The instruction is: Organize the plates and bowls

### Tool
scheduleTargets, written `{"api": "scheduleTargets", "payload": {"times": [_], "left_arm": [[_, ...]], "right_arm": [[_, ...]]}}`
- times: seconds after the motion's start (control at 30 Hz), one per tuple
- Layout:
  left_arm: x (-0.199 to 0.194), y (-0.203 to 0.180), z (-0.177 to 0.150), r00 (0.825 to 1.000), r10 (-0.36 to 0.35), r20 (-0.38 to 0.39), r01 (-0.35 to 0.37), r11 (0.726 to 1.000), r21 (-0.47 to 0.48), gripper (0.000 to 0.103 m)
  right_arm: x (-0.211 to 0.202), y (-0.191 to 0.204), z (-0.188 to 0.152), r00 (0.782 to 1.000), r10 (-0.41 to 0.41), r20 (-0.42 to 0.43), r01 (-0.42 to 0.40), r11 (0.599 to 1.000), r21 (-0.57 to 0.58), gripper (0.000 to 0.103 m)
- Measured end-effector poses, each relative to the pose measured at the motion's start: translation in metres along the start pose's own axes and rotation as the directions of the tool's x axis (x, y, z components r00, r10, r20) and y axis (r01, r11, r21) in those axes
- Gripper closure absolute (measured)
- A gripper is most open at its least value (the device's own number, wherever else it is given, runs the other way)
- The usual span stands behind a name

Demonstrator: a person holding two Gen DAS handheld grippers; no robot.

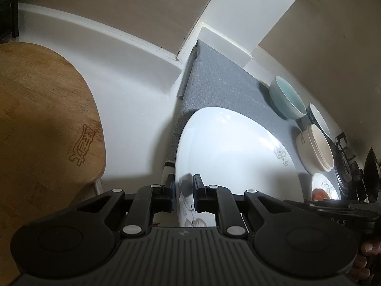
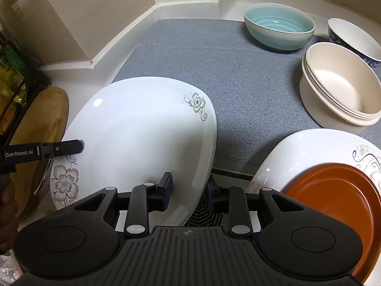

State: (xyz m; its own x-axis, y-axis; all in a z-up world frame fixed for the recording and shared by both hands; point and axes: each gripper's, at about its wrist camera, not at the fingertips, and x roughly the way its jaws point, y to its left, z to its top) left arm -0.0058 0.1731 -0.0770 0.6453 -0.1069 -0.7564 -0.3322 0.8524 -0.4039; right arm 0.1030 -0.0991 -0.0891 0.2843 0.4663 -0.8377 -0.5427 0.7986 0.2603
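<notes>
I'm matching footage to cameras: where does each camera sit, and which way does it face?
Left wrist: on the left gripper, looking down along its fingers at the big floral plate whose rim it grips; fingertips show at right.
Right wrist: on the right gripper, looking down at the same plate's opposite rim between its pads; the left gripper shows at left.
Both share the plate, grey mat, teal bowl and cream bowls.

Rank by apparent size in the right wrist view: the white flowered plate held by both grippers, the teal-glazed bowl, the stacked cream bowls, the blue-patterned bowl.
1. White flowered plate, largest, though nearest the camera.
2. Stacked cream bowls and teal-glazed bowl: alike, not ranked.
3. Blue-patterned bowl, cut by the frame edge, so unsure.
</notes>
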Motion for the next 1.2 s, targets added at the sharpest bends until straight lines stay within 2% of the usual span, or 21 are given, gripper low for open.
{"api": "scheduleTargets", "payload": {"times": [0.47,0.83,1.2], "left_arm": [[-0.0073,-0.0025,-0.0066,1.000,-0.004,-0.030,0.005,1.000,0.015,0.088],[-0.0011,0.0025,-0.0009,1.000,-0.020,-0.017,0.020,1.000,-0.005,0.088],[-0.0030,-0.0018,-0.0016,1.000,-0.003,-0.015,0.003,1.000,0.011,0.087]], "right_arm": [[-0.0015,0.0020,-0.0015,1.000,-0.017,0.007,0.017,1.000,0.001,0.072],[-0.0014,0.0033,-0.0024,1.000,-0.020,0.015,0.020,1.000,0.001,0.071],[-0.0026,0.0050,-0.0034,0.999,-0.025,0.025,0.025,1.000,0.009,0.073]]}}
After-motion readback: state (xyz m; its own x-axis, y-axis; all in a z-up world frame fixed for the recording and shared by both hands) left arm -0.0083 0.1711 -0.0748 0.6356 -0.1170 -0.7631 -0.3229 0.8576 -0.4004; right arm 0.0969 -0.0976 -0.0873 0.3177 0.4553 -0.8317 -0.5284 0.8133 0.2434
